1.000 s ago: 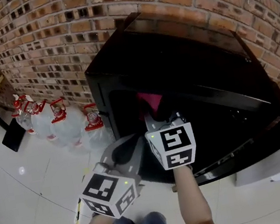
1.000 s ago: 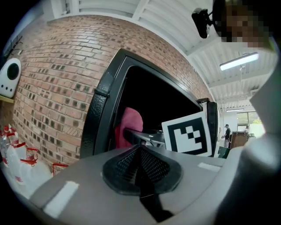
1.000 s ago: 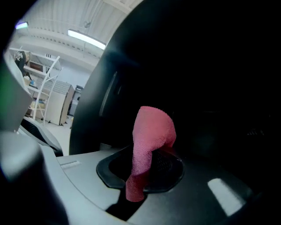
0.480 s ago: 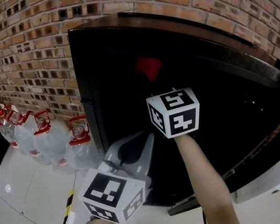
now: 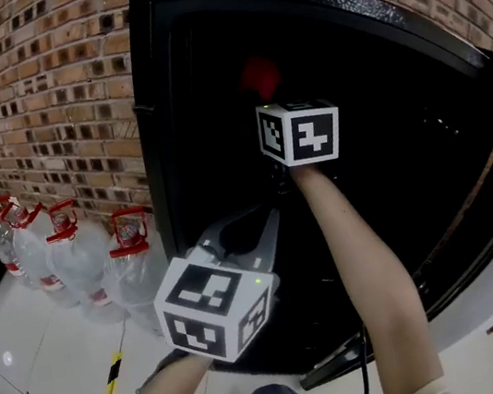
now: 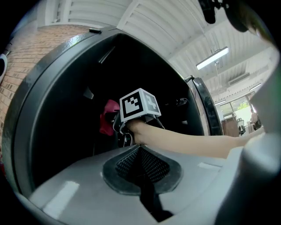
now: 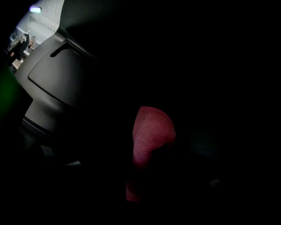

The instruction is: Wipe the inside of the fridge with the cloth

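**In the dark fridge, the right tongs are holding the cloth**

Inside the black cabinet, well up toward its top, the red cloth is showing as the only spot of colour. The right tongs are sitting deep in there at the end of a bare forearm, with their marker cube facing out. In the right gripper view almost everything is black. The cloth is standing up from between the jaws, which are closing on its lower end. Whether it is touching the inner wall I cannot tell.

The left tongs are hanging lower down, just outside the opening and below the right arm. Their jaws are pressing together with nothing between them, as the left gripper view is showing plainly. From there the cloth is hanging just beside the right tongs' cube.

To the left of the fridge, several water bottles with red caps are standing on the pale floor against the brick wall.
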Demonstrator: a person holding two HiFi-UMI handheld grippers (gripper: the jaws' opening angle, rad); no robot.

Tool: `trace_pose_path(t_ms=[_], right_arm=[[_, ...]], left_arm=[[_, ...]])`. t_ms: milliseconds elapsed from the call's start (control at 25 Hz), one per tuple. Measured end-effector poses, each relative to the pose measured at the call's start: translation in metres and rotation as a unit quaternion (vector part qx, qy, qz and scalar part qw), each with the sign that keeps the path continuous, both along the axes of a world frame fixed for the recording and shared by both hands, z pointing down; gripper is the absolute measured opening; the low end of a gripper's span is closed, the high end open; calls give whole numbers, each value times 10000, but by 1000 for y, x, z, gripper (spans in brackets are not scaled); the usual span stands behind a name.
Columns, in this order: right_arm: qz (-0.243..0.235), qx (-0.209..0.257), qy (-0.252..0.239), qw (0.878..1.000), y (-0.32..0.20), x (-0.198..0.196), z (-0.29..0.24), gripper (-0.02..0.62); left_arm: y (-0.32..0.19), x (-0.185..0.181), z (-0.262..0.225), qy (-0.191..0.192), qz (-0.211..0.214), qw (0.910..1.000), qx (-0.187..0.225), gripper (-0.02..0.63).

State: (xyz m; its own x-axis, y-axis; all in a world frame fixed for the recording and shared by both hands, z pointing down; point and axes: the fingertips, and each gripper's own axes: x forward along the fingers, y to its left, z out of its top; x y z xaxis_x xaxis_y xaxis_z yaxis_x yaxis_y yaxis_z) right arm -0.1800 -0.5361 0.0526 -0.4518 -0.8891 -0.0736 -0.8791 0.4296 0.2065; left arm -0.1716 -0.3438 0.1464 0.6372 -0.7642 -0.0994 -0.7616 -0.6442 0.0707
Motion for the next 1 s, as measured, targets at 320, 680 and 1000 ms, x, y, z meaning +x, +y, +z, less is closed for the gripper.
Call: trace_pose_path(t_ms=[320, 680, 1000], right_arm=[[1030, -51, 61, 9946, -3, 67, 9, 58], [2077, -181, -237, 9777, 10, 155, 18, 58], [2420, -28, -249, 9700, 44, 177, 17, 54]], left_arm=[[0, 4, 13, 41, -81, 10000, -28, -15], [16, 19, 5, 76, 127, 9999, 74, -15], [24, 29, 2, -1, 215, 9997, 107, -15]])
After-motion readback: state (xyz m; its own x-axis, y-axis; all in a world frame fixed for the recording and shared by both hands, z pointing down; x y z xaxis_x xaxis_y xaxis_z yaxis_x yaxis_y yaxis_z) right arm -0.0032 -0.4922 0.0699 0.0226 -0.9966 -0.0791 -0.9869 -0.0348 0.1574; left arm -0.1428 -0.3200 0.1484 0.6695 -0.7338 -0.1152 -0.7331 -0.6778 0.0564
